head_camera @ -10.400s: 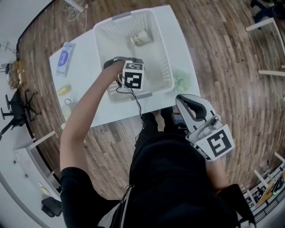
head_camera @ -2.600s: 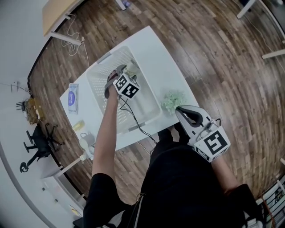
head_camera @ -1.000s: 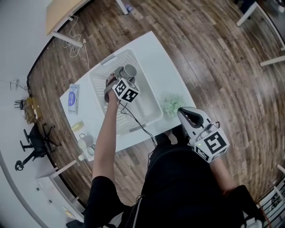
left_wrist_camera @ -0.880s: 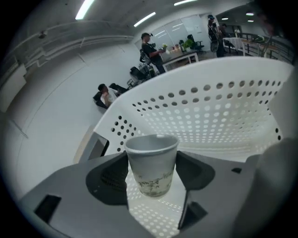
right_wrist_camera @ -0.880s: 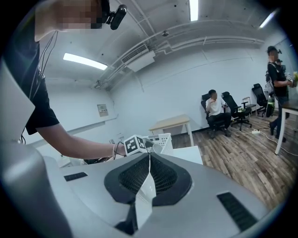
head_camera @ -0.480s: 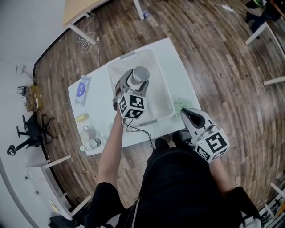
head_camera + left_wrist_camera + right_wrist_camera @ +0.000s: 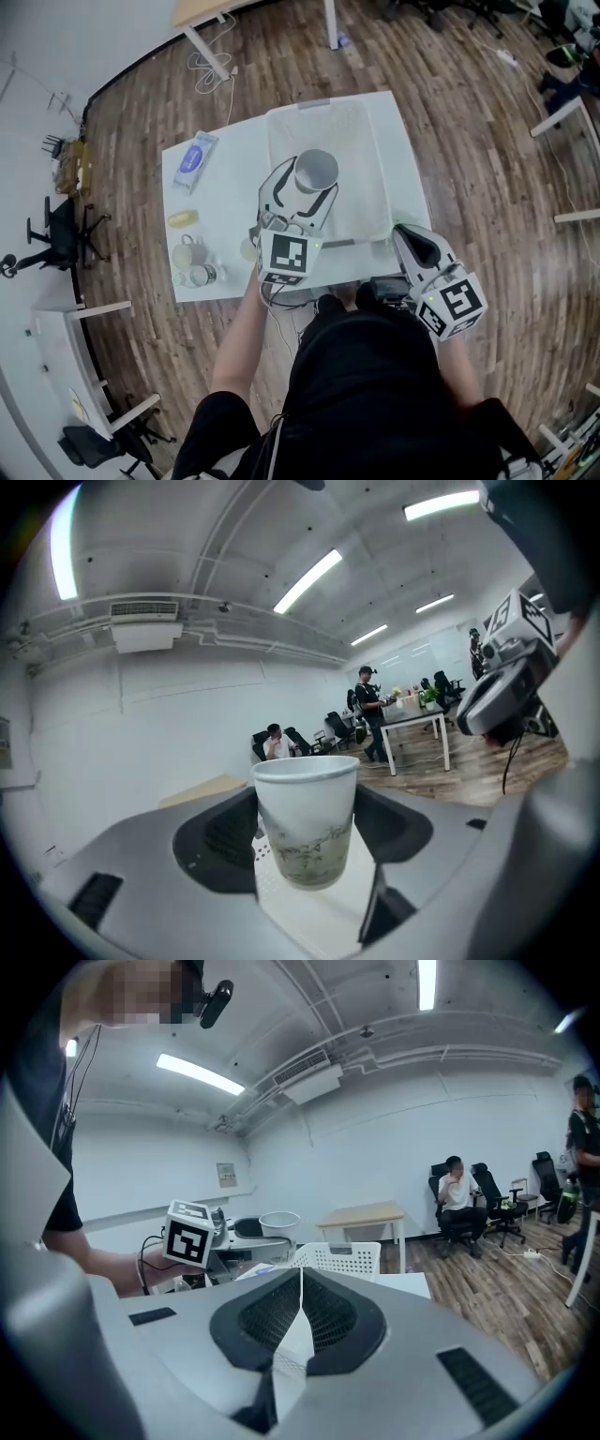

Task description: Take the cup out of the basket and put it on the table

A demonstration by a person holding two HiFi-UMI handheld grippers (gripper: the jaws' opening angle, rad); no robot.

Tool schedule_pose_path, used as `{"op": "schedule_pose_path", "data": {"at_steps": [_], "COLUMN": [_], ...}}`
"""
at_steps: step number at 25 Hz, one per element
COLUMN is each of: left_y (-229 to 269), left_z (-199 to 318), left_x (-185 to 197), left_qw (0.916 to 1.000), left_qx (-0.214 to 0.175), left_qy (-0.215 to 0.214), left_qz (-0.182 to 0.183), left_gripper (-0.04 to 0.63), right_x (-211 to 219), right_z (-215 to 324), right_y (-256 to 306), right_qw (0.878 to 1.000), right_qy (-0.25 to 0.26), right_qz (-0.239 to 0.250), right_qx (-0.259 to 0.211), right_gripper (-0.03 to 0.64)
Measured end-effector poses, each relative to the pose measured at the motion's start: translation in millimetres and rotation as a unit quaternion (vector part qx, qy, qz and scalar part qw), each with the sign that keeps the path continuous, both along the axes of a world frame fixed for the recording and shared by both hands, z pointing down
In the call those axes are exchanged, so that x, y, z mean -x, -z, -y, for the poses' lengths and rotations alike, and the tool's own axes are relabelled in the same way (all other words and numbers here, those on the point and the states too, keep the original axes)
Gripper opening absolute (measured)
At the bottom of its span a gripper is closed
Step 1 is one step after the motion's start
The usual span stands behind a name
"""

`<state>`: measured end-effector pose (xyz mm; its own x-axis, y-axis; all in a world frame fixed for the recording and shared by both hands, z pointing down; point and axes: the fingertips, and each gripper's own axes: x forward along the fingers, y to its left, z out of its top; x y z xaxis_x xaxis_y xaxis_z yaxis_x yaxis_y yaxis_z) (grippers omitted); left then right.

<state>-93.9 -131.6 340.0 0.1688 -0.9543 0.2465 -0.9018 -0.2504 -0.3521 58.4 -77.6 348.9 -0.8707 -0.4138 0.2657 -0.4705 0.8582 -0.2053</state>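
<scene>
One paper cup (image 7: pixel 305 817) hangs upright, clamped in the left gripper (image 7: pixel 307 187) above the basket (image 7: pixel 367 169), right gripper (image 7: pixel 405 236) closed empty; a slack squeeze could drop it.

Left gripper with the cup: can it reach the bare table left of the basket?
Probably yes: the left gripper holds the cup above the rim of the basket, and the table left of it lies bare, with small items only toward its left edge.
</scene>
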Motion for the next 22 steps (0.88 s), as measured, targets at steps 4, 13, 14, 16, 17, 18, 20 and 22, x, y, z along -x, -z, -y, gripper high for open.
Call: {"op": "schedule_pose_path", "data": {"at_steps": [4, 13, 14, 16, 17, 18, 20, 22], "left_y": [24.6, 42.7, 41.8, 39.7, 37.6, 34.5, 27.5, 22.0], "left_z": [-37.2, -109.1, -115.3, -127.7, -134.6, -142.1, -157.6, -170.9], "left_x": [12.1, 38.0, 38.5, 37.9, 37.4, 37.0, 36.6, 35.2], "left_qw": [0.9980, 0.9935, 0.9934, 0.9930, 0.9928, 0.9925, 0.9913, 0.9895], "left_qx": [-0.051, -0.090, -0.089, -0.090, -0.090, -0.087, -0.083, -0.083], "left_qy": [0.023, 0.062, 0.066, 0.069, 0.072, 0.079, 0.097, 0.114], "left_qz": [-0.028, -0.032, -0.032, -0.034, -0.034, -0.033, -0.031, -0.029], "left_gripper": [0.322, 0.322, 0.323, 0.322, 0.322, 0.322, 0.322, 0.322], "right_x": [17.8, 75.2, 82.9, 98.6, 106.0, 112.6, 124.0, 135.0], "right_z": [-11.8, -42.0, -48.1, -60.8, -67.1, -73.3, -84.2, -90.7], "right_y": [3.4, 19.2, 22.8, 28.5, 30.9, 33.1, 37.5, 39.4], "right_qw": [1.000, 0.992, 0.990, 0.984, 0.982, 0.979, 0.975, 0.972], "right_qy": [0.026, 0.125, 0.140, 0.170, 0.184, 0.196, 0.216, 0.227], "right_qz": [-0.003, 0.013, 0.018, 0.025, 0.030, 0.036, 0.050, 0.054], "right_qx": [-0.003, -0.024, -0.031, -0.040, -0.039, -0.034, -0.014, 0.001], "right_gripper": [0.025, 0.025, 0.026, 0.026, 0.027, 0.028, 0.029, 0.034]}}
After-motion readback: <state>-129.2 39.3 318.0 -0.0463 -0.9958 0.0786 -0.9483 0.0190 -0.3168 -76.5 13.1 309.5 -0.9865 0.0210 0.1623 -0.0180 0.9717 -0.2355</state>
